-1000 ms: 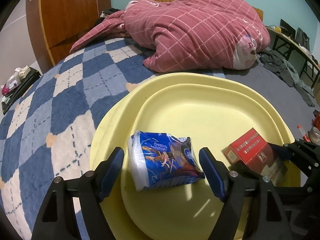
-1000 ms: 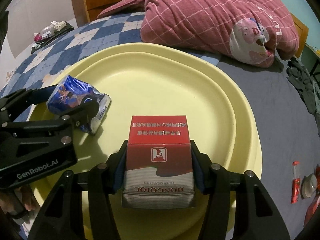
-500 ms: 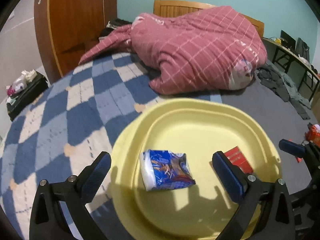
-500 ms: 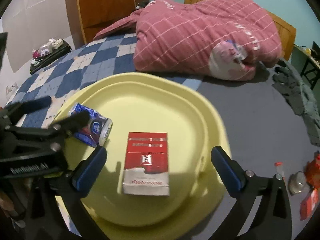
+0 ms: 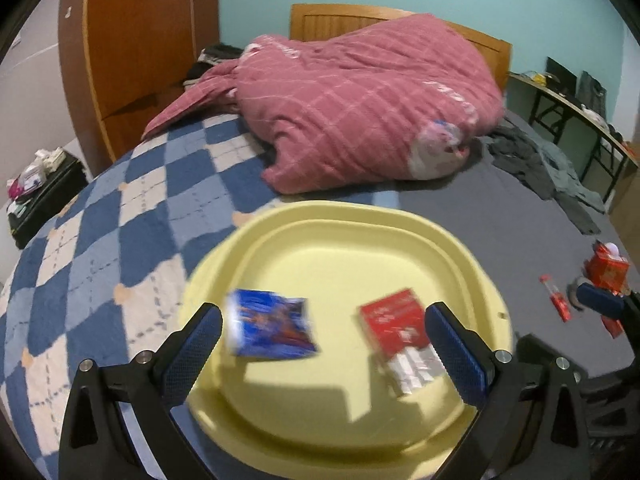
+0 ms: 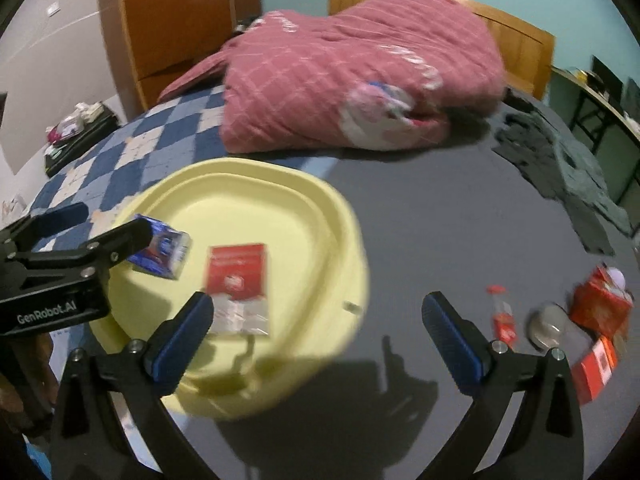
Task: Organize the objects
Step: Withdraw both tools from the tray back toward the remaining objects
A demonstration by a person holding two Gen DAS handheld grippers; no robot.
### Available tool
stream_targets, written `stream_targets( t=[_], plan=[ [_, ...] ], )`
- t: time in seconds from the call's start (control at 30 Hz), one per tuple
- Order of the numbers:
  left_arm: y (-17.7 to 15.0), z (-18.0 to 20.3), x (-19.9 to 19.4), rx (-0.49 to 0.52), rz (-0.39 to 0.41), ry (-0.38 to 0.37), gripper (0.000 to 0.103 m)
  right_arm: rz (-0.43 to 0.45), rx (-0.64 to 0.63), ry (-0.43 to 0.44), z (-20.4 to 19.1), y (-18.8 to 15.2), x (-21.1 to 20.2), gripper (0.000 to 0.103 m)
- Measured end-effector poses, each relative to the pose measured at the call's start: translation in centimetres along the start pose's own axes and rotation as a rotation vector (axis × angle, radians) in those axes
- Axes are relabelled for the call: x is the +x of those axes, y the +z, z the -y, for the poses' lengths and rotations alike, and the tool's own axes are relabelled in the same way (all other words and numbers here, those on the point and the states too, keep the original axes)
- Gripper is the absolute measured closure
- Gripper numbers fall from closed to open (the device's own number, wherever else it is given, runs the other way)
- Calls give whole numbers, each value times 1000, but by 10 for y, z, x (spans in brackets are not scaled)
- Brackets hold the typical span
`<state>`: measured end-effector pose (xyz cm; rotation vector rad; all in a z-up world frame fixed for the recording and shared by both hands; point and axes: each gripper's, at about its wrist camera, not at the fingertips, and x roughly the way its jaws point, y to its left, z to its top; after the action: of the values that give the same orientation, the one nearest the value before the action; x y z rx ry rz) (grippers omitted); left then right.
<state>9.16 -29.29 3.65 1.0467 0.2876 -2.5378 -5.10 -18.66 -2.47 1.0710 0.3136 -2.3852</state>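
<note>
A yellow tray point(image 5: 344, 224) point(image 6: 256, 176) lies on the bed. In it lie a blue snack packet point(image 5: 270, 330) point(image 6: 164, 254) and a red and silver cigarette pack point(image 5: 400, 336) point(image 6: 238, 284). My left gripper point(image 5: 322, 344) is open and empty, raised over the tray's near side; it also shows in the right wrist view point(image 6: 80, 224). My right gripper point(image 6: 316, 334) is open and empty, above the tray's right rim and the grey sheet. One of its fingertips point(image 5: 600, 304) shows in the left wrist view.
Small red items lie on the grey sheet at right: a thin tube point(image 6: 502, 314), a round metal object point(image 6: 550, 326), red boxes point(image 6: 600, 304). A pink quilt point(image 5: 360, 112) is heaped behind the tray. Dark clothes point(image 6: 560, 160) lie far right. A wardrobe point(image 5: 140, 40) stands at left.
Both grippers opened, letting go of the snack packet and the cigarette pack in the tray, then pulled back and up. The right gripper has swung right toward the grey sheet.
</note>
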Motion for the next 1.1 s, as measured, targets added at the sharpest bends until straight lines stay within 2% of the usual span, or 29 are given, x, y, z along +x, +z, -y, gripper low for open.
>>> stream_targets(
  t=[0.2, 0.4, 0.67, 0.83, 0.97, 1.1],
  plan=[
    [-9, 51, -10, 25, -4, -51, 0, 25, 81, -58, 72, -26, -35, 0],
    [-21, 117, -19, 95, -20, -113, 0, 35, 145, -127, 148, -57, -68, 0],
    [-30, 199, -15, 143, -76, -192, 0, 43, 184, -192, 234, -92, -102, 0],
    [-14, 241, -20, 166, -52, -242, 0, 58, 194, -232, 273, -99, -122, 0],
    [-5, 256, -23, 172, -34, -254, 0, 76, 198, -245, 293, -100, -130, 0],
    [-7, 261, -13, 159, -33, -245, 0, 89, 182, -211, 300, -105, -122, 0]
  ],
)
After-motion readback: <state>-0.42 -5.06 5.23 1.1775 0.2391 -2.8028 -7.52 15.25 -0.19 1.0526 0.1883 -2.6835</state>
